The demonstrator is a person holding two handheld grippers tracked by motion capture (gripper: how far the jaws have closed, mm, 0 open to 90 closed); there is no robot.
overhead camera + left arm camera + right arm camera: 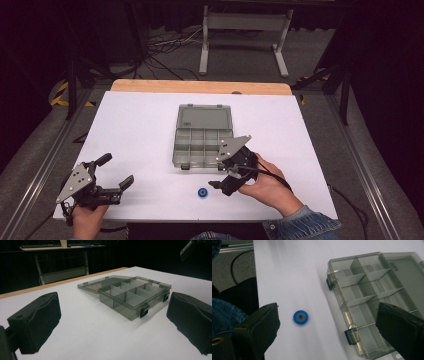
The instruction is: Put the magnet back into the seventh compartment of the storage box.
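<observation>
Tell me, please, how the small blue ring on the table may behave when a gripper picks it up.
The blue ring lies flat on the white table, so it probably will not roll now; set on edge, its round shape could roll. It looks small and low, so the open right gripper may find it hard to grasp and might push it sideways.

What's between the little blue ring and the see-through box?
Nothing: only bare white table separates the small blue ring from the open clear plastic compartment box, seen in the right gripper view.

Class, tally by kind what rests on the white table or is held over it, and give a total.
Grey compartment box, lid open: 1
Blue ring: 1
Grippers, left gripper and right gripper: 2
Total: 4
</observation>
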